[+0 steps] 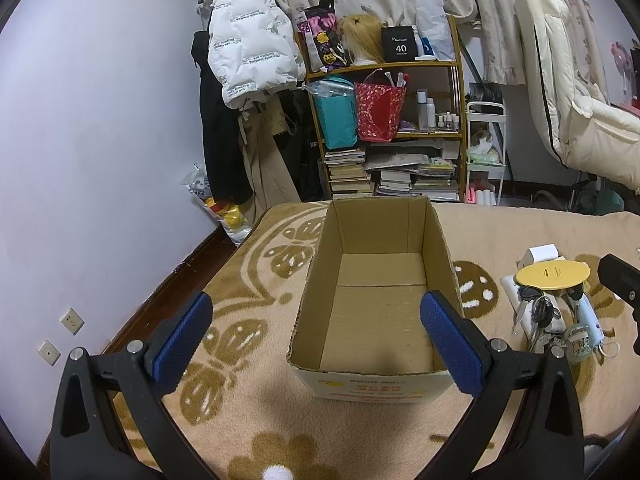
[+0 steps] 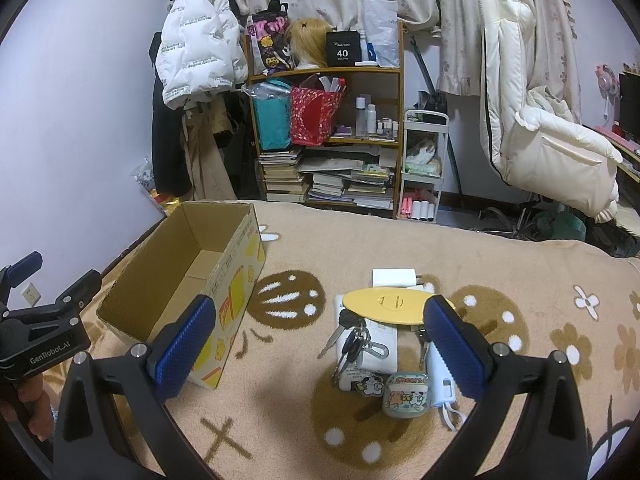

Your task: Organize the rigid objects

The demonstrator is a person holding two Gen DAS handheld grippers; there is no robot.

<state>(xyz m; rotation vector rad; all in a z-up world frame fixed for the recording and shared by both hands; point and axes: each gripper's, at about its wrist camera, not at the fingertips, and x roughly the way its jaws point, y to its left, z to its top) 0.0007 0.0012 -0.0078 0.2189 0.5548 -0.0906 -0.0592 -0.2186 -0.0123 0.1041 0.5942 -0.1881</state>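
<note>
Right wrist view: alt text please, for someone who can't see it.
Open right tool hangs over a pile of small items on a blanket: yellow oval disc, keys, white charger. An empty cardboard box sits left.

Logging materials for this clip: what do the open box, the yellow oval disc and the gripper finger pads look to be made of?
Box: brown corrugated cardboard, matte; wavy cut rim, printed outside. Yellow oval disc: probably moulded plastic, smooth matte, with raised marks on top. Finger pads: blue, finely ribbed, likely rubber or soft plastic, on black frames that could be plastic or metal.
</note>
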